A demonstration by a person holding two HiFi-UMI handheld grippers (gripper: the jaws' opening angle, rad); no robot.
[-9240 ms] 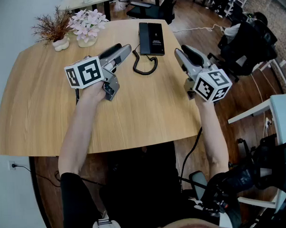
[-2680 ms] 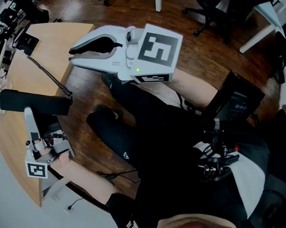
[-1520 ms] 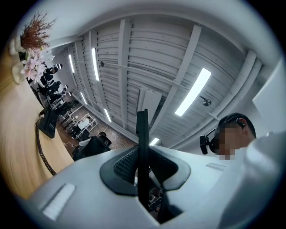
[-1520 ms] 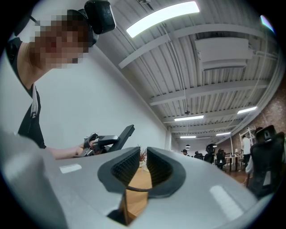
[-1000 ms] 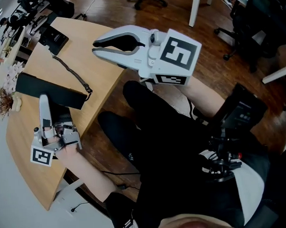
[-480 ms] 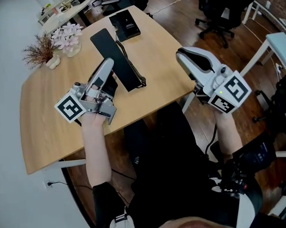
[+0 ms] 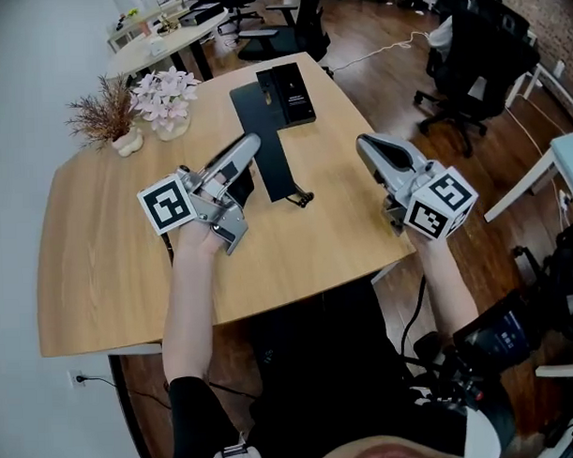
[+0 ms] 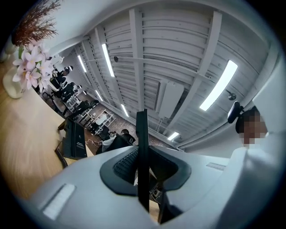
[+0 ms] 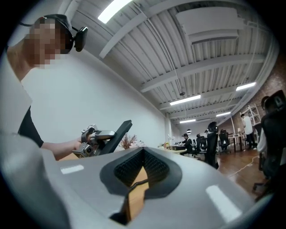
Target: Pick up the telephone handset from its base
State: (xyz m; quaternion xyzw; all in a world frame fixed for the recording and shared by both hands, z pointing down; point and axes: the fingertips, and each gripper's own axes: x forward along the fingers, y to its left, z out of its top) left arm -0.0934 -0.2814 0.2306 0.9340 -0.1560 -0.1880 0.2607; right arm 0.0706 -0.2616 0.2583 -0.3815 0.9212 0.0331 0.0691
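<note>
Telephone handset [image 7: 269, 151] is clamped in the upward-tilted left gripper [image 7: 247, 147].

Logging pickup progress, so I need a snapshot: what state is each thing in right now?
handset: off its base, tilted, clamped in the left gripper
left gripper: shut on the handset
right gripper: shut, nothing between its fingers
base: flat on the table, without the handset

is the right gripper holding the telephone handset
No, the telephone handset is clamped in the left gripper, while the right gripper has its jaws shut on nothing.
</note>
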